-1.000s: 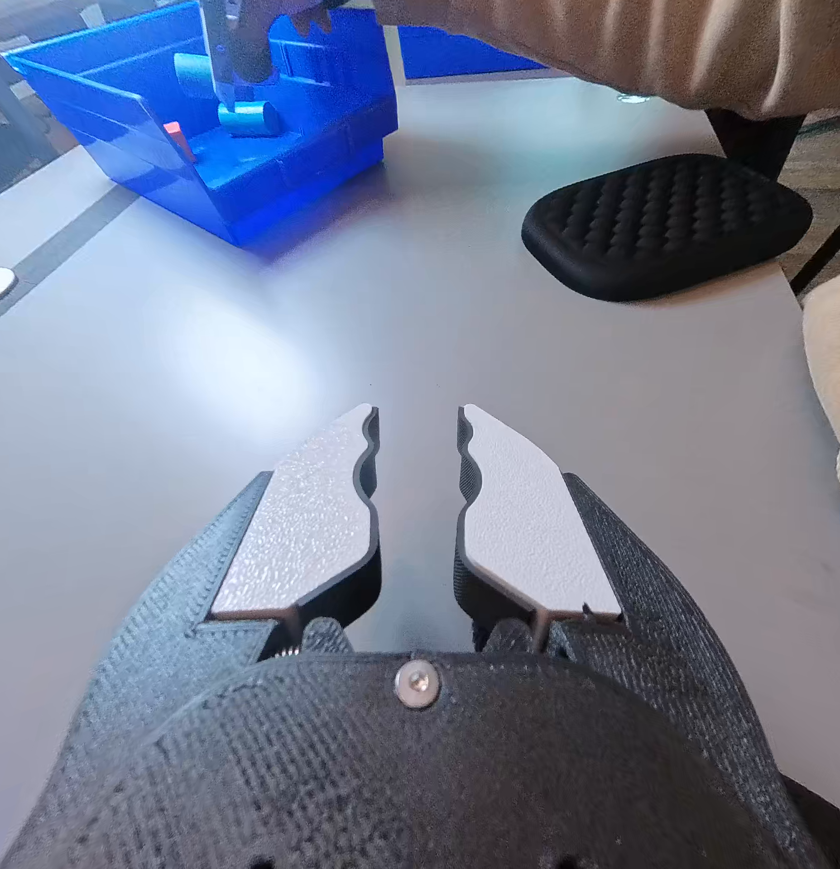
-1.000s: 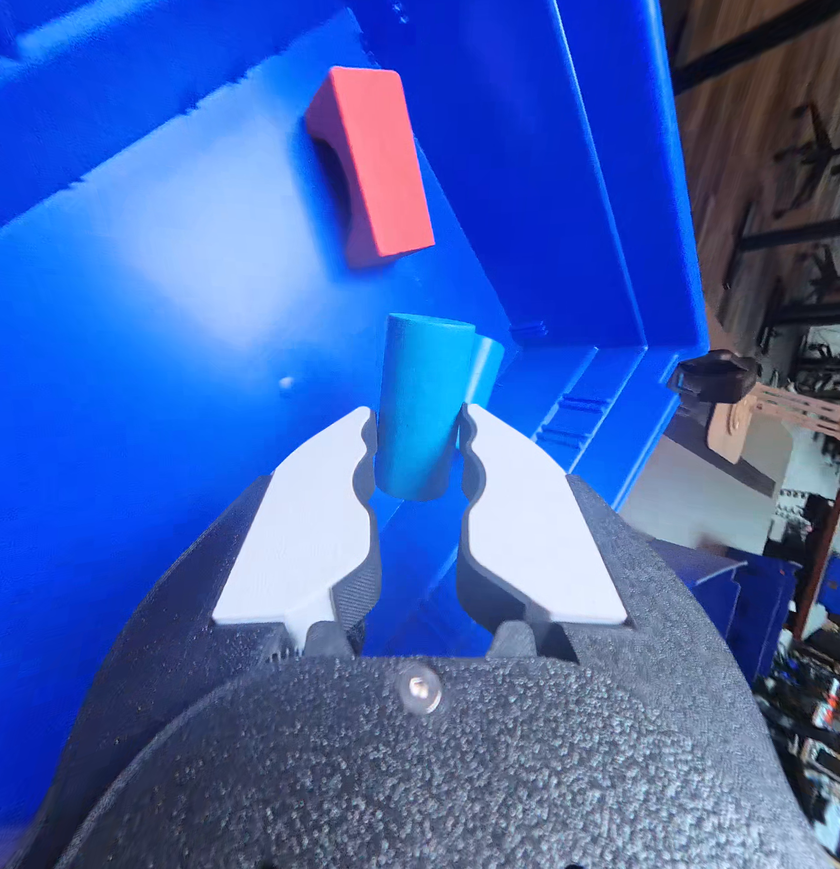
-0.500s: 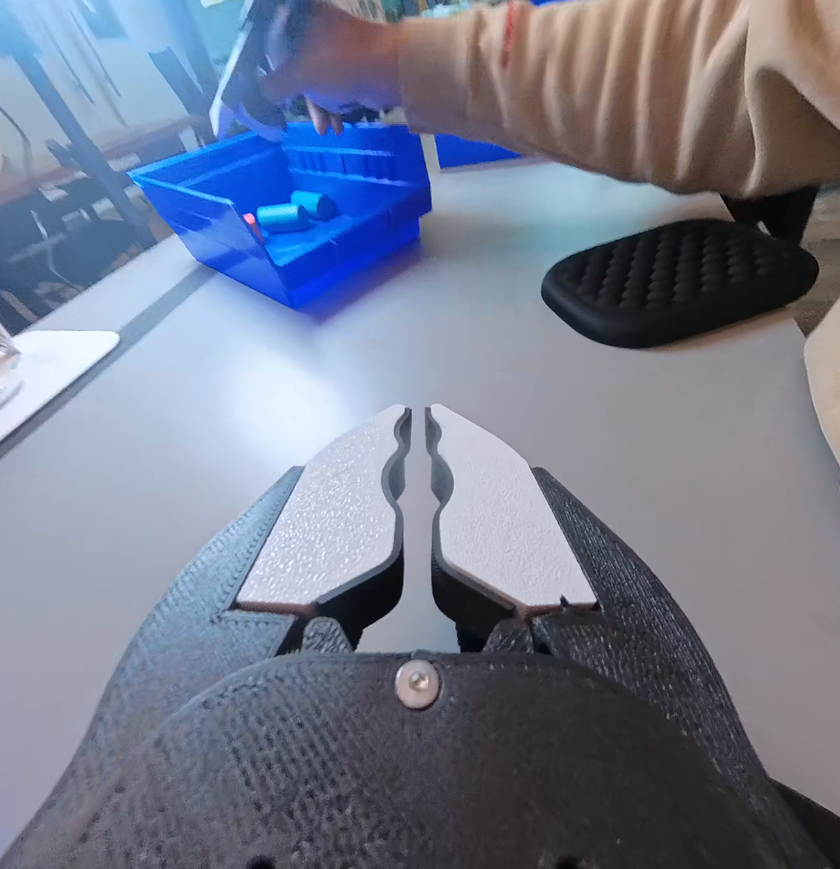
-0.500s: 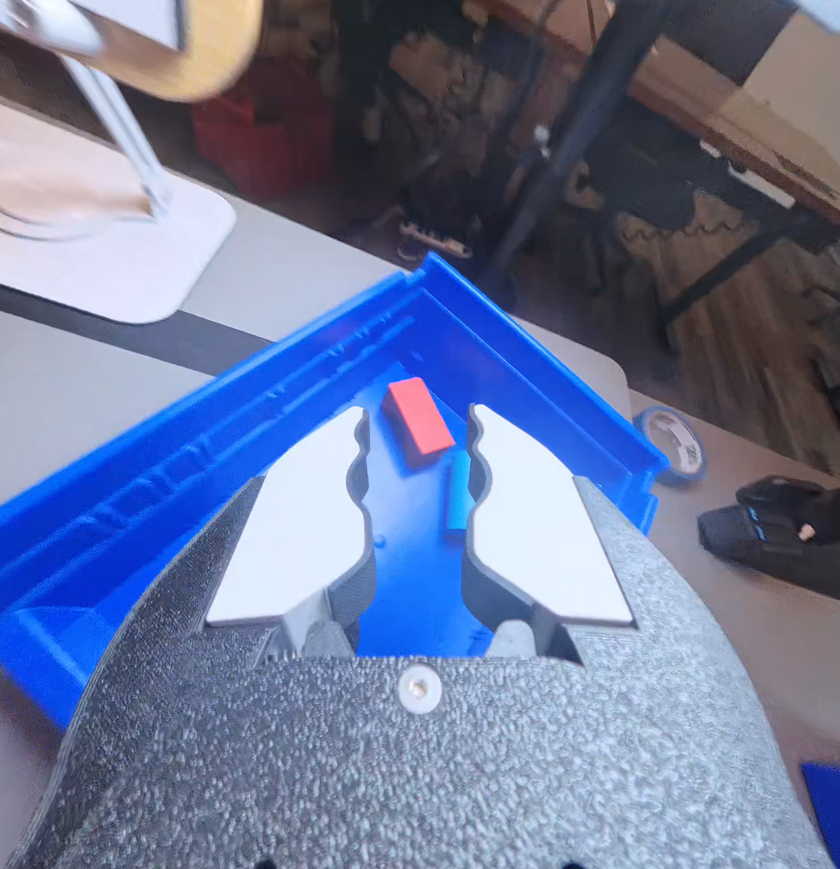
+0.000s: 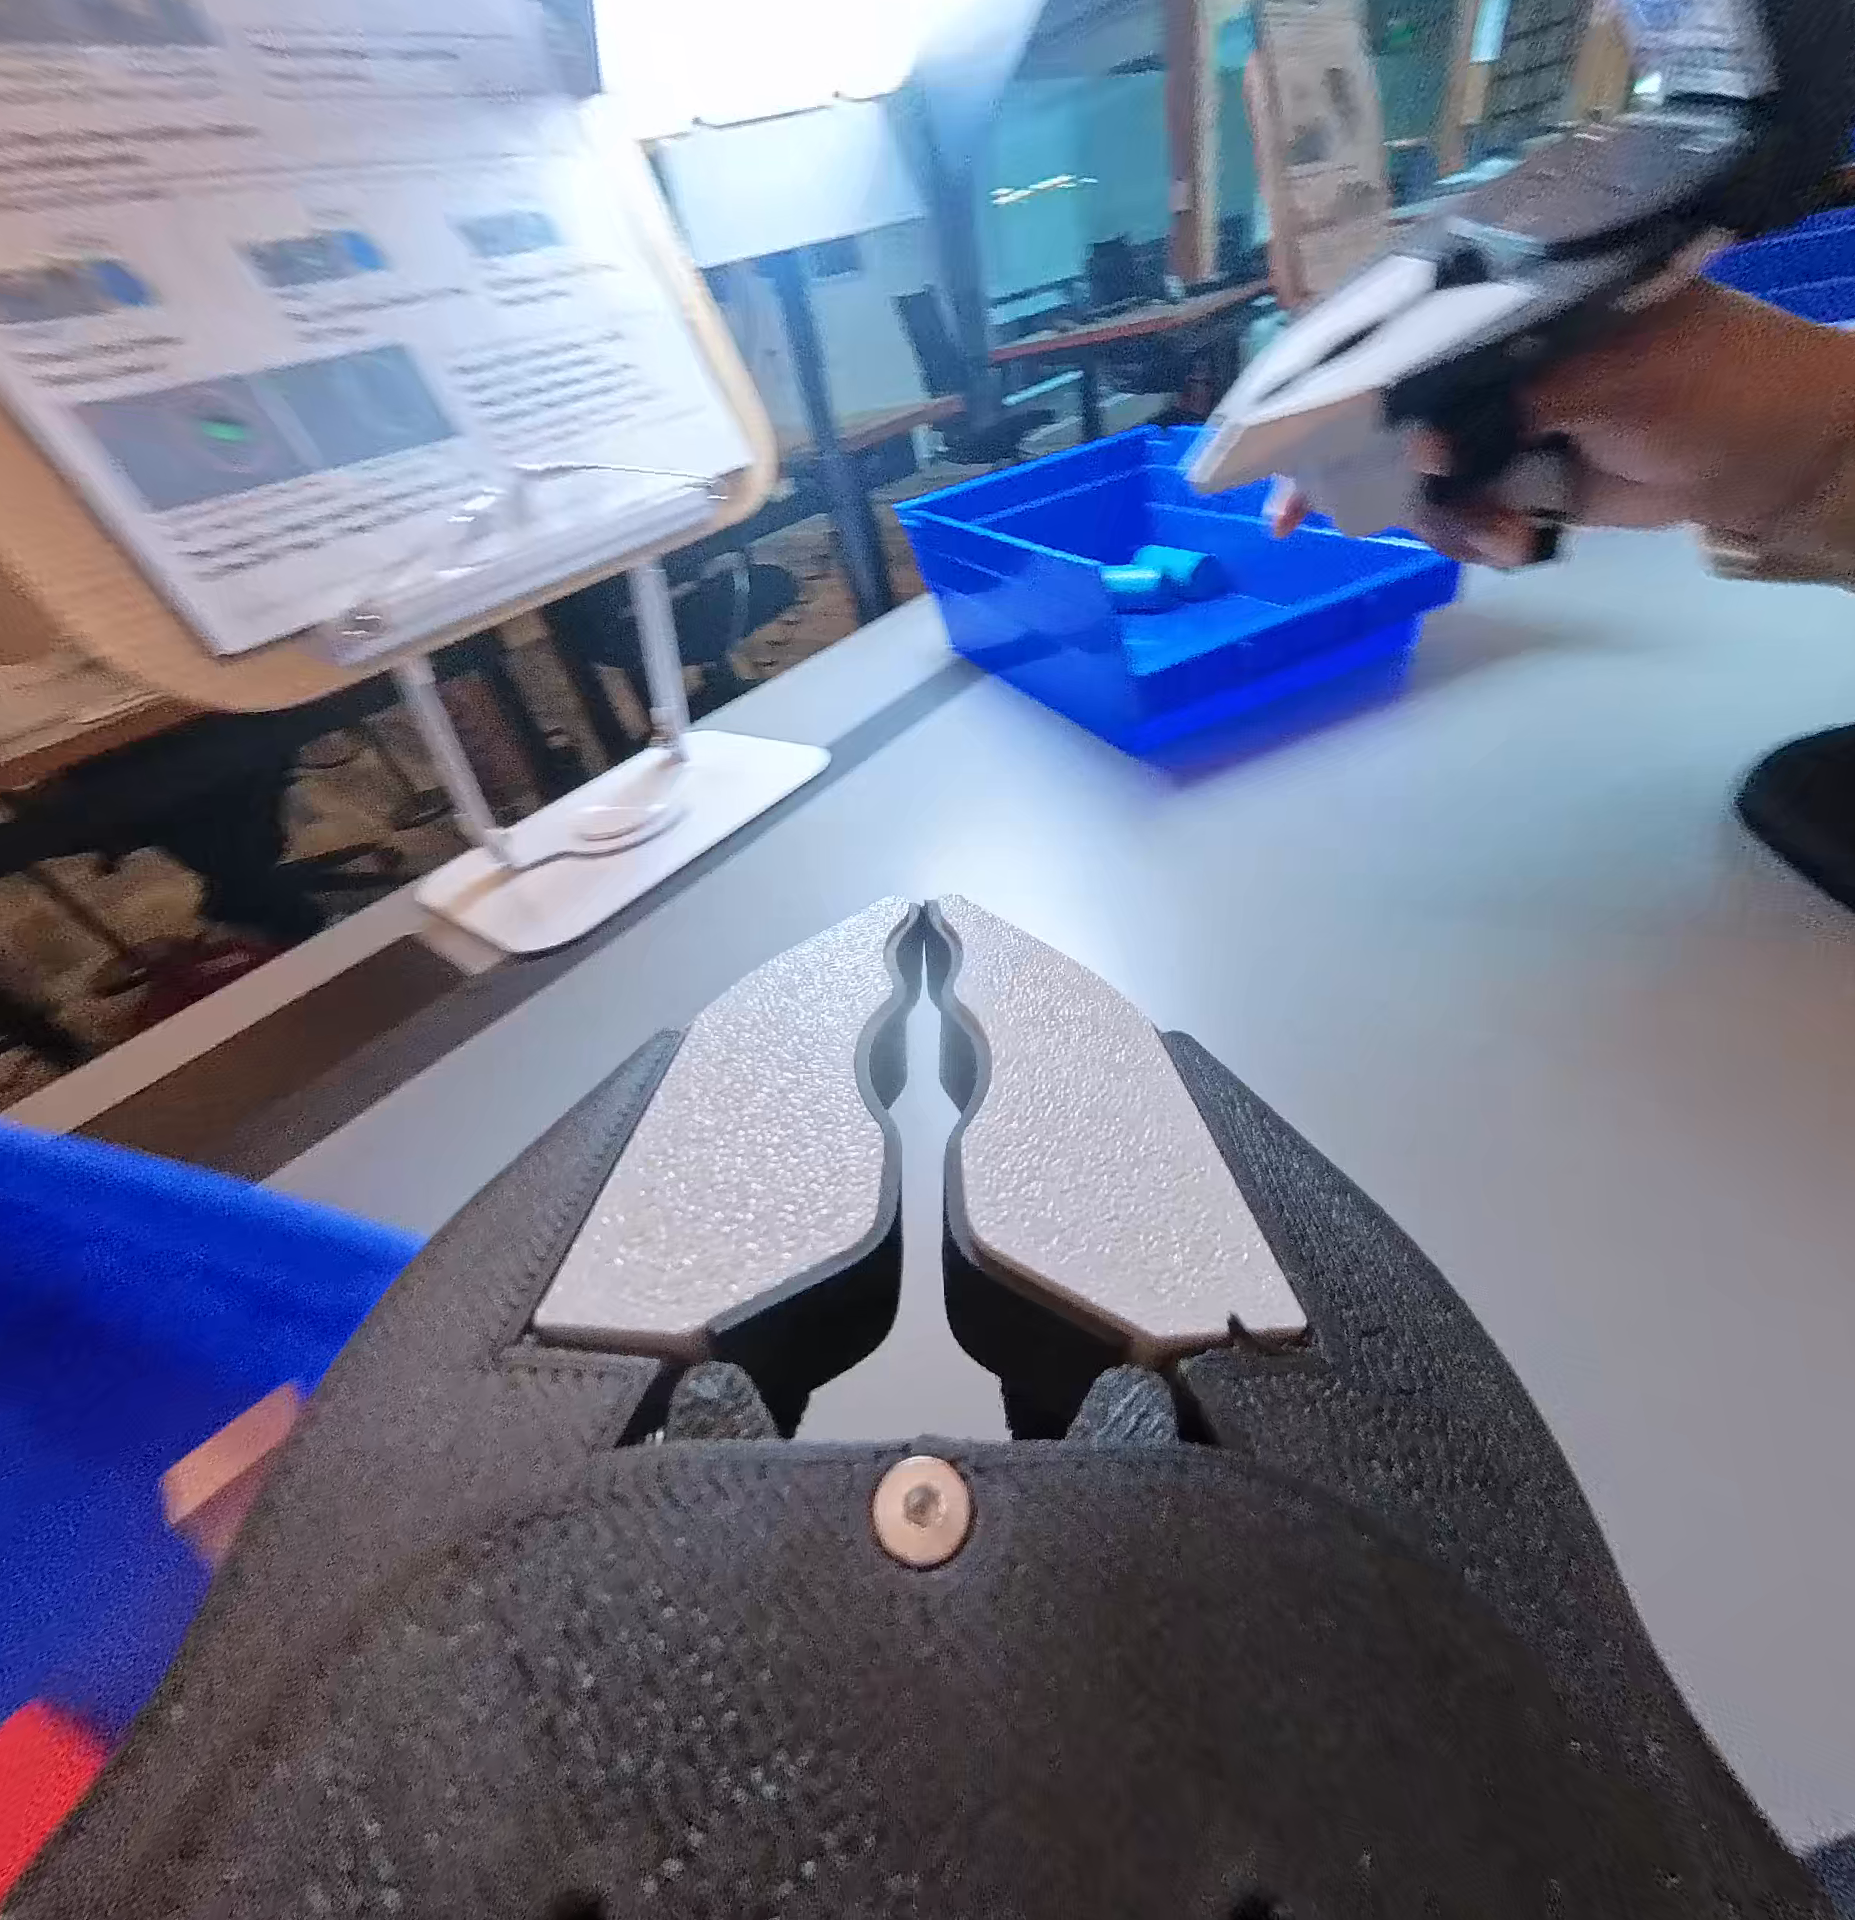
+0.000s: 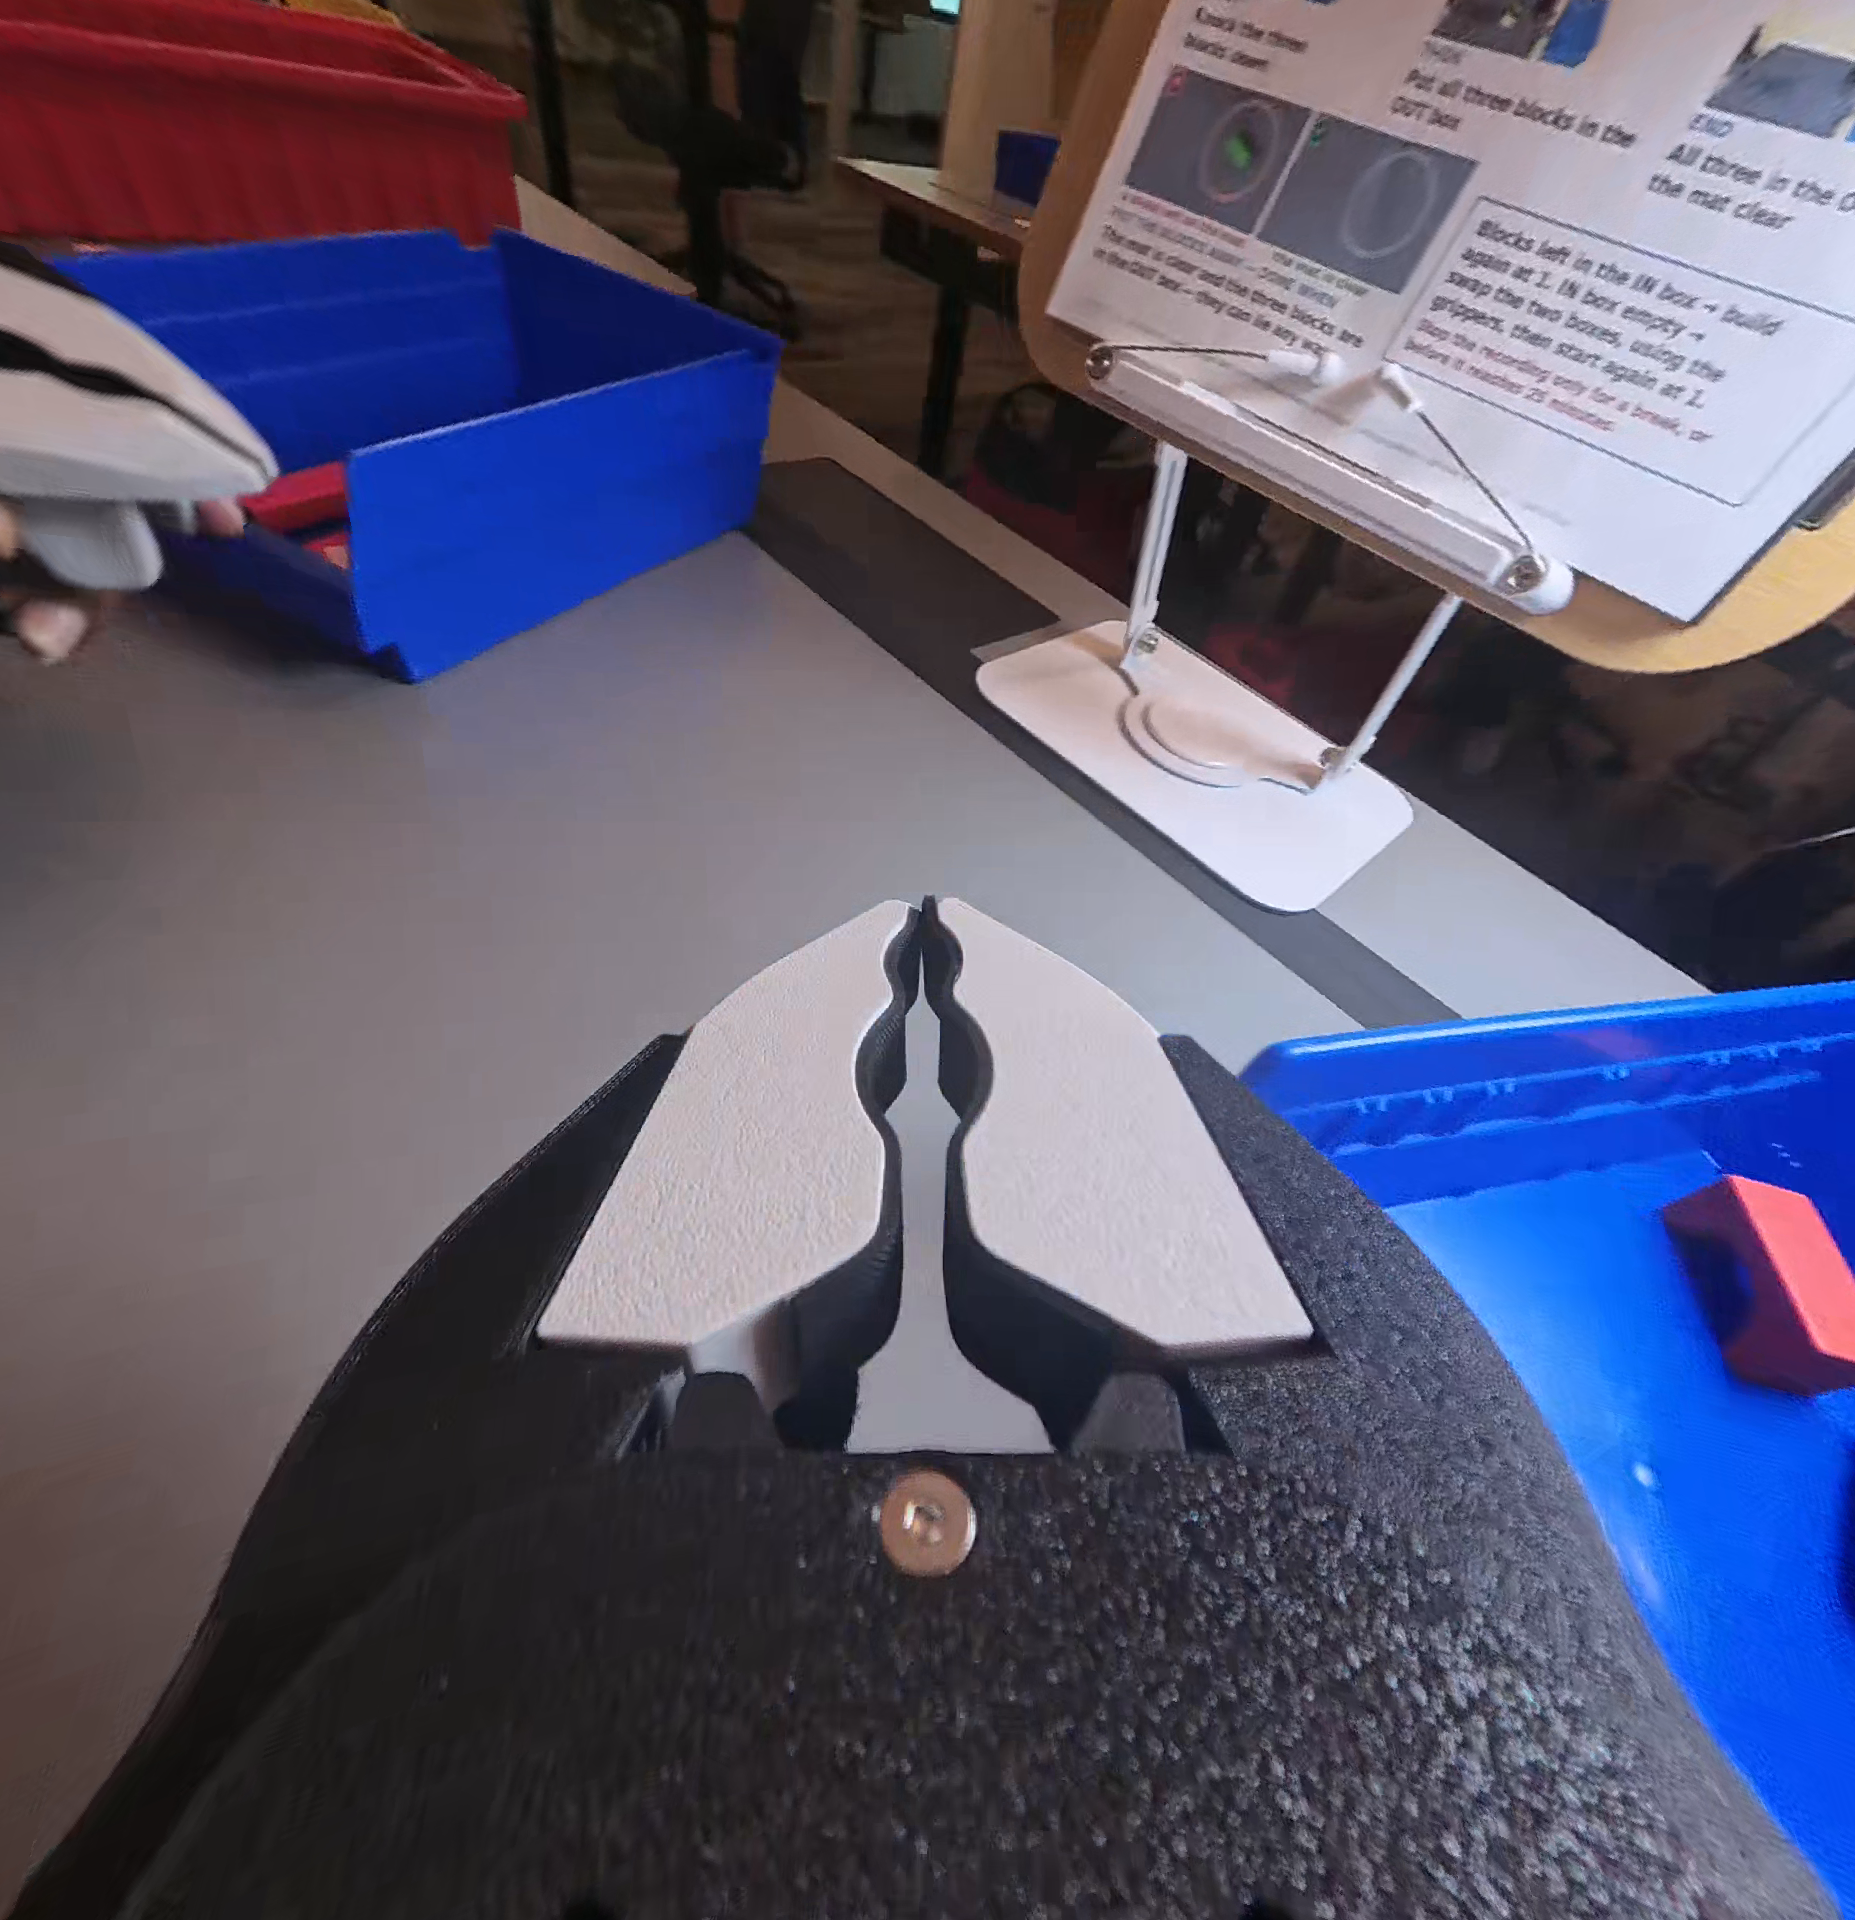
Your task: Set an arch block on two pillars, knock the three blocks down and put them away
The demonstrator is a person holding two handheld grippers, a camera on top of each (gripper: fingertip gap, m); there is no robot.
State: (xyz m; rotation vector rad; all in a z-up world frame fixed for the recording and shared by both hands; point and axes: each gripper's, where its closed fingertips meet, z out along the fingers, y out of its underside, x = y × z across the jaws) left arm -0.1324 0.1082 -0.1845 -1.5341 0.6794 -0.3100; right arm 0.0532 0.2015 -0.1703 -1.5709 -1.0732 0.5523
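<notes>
Arch: red block (image 6: 1775, 1288) lying on the floor of the bin (image 6: 1525, 1060) at the right edge of the right wrist view; in the left wrist view only a small red sliver of it shows behind the right gripper's tips.
Pillars: 2 teal cylinders (image 5: 1157, 575) lying side by side, touching, in the same bin (image 5: 1193, 675); in the right wrist view only a blurred blue-green edge at the frame's right border could be one, cannot tell.
Left gripper (image 5: 923, 914): fingers pressed together at the tips, nothing between them, held above the table (image 5: 1318, 1039).
Right gripper (image 6: 923, 909): tips pressed together, holding nothing, just beside the bin's left wall; seen from the left, it (image 5: 1209, 468) hangs blurred over the bin in a hand (image 5: 1629, 436).
Second bin (image 6: 549, 488): blue, far left on the table, red pieces inside, partly hidden by the left gripper (image 6: 248, 468).
Table: plain grey, with a dark strip along its far edge.
Stand (image 6: 1193, 758): white base on the table edge, carrying a printed sheet (image 6: 1474, 260).
Pad (image 5: 1827, 810): black, cut off at the right edge.
Room: red crate (image 6: 227, 135) behind the second bin; desks and chairs beyond, blurred.
</notes>
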